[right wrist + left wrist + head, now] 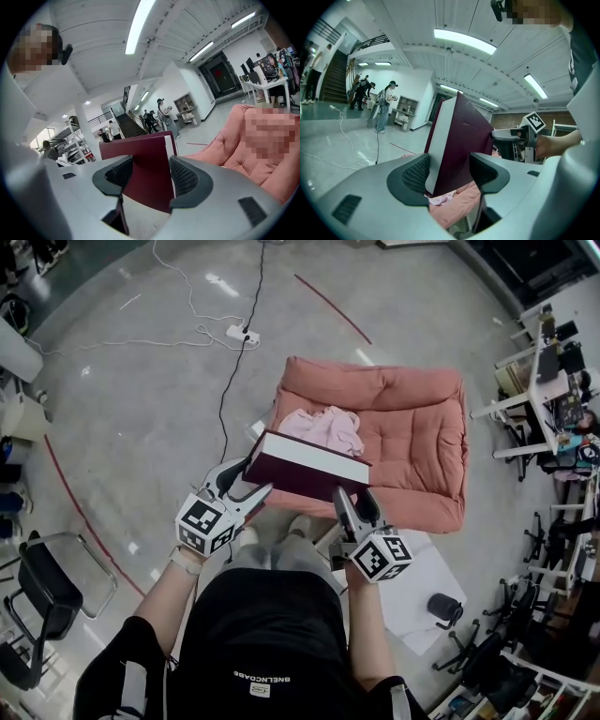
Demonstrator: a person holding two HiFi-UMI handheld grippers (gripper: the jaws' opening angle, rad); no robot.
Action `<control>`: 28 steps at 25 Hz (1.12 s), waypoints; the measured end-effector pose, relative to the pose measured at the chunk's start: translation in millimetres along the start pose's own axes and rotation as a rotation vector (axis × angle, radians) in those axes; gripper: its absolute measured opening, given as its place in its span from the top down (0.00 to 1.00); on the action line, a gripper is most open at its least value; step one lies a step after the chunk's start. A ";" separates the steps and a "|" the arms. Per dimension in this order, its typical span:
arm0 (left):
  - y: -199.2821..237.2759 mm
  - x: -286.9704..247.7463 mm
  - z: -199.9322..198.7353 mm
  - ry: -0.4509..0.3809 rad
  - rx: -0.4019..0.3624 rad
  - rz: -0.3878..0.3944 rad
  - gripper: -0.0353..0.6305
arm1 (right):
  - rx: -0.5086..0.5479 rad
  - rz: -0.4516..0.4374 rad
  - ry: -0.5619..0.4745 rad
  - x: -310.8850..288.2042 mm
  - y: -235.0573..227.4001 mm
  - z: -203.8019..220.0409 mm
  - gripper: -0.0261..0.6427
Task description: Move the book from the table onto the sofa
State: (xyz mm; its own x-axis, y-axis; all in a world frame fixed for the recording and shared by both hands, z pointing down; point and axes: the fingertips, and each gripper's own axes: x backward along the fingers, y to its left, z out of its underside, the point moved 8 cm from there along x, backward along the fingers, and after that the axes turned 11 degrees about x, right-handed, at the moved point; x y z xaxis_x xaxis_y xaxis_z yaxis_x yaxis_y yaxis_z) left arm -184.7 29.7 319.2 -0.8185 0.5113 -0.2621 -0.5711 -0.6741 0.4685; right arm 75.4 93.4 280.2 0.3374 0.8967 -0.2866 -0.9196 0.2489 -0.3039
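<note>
Left hand-held gripper [249,484] and right hand-held gripper [352,502] clamp the book [305,465], partly hiding the sofa [417,442].

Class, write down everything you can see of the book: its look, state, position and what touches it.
The book is a thick closed hardback with a dark maroon cover and a white page block showing along its far edge. It hangs in the air over the near edge of the pink sofa. The fingers of the left gripper and right gripper clamp its two ends.
</note>
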 end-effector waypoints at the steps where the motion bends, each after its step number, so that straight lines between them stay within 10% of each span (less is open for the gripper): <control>1: 1.9 -1.4 -1.5 -0.001 0.001 -0.002 0.53 | -0.002 -0.003 0.000 -3.4 -1.4 -1.3 0.55; 28: 60.4 -150.1 -18.9 0.057 0.093 -0.132 0.53 | -0.015 -0.146 0.106 -142.0 -148.9 -37.8 0.55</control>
State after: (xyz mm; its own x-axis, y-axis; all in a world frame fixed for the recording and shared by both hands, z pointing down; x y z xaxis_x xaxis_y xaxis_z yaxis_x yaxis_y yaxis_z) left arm -97.5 -97.8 370.8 -0.7408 0.5592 -0.3721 -0.6674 -0.5496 0.5025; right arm 172.0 -84.7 331.8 0.4875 0.8074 -0.3323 -0.8562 0.3675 -0.3631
